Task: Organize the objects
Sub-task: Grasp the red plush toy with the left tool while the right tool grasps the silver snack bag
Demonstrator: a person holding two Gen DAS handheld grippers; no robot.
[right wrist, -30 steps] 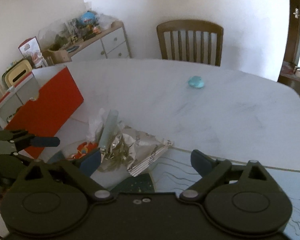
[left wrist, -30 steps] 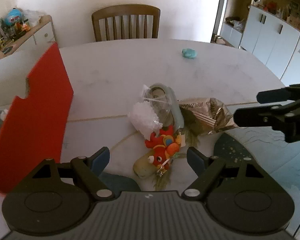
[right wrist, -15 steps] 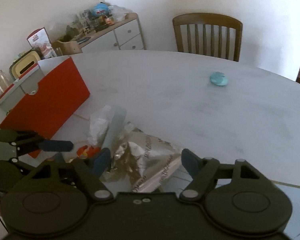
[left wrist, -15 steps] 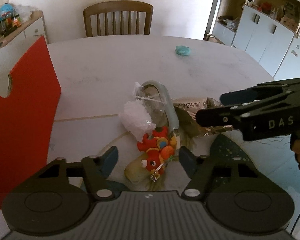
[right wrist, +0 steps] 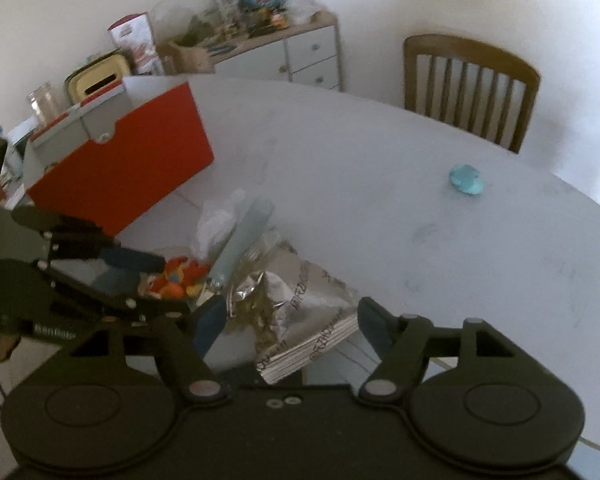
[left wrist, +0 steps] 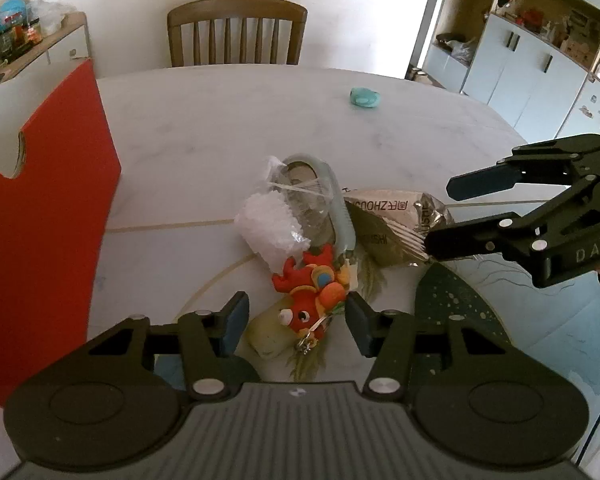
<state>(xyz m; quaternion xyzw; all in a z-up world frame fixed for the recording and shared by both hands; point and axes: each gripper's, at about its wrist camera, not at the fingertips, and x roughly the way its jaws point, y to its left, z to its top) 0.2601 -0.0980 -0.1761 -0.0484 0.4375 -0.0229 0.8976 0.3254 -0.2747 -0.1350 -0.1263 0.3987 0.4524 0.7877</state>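
Observation:
A pile lies mid-table: a red-orange plush keychain toy (left wrist: 314,294), a clear bag with white stuffing (left wrist: 270,232), a grey-blue sandal (left wrist: 332,208) and a silver foil snack packet (left wrist: 396,224). My left gripper (left wrist: 296,320) is open, its fingers on either side of the plush toy. My right gripper (right wrist: 288,322) is open, its fingers astride the near end of the foil packet (right wrist: 300,320). In the left wrist view the right gripper (left wrist: 444,216) reaches in from the right at the packet's edge. The plush toy (right wrist: 176,280) shows beside the left gripper (right wrist: 140,268) in the right wrist view.
A red open box (left wrist: 40,216) stands at the table's left; it also shows in the right wrist view (right wrist: 120,168). A small turquoise object (left wrist: 365,98) lies far across the white table (left wrist: 220,120). A wooden chair (left wrist: 236,32) stands behind. A dark placemat (left wrist: 452,300) lies near right.
My left gripper has moved forward so its fingers flank the plush toy. My right gripper has moved in over the foil packet, now between its fingers.

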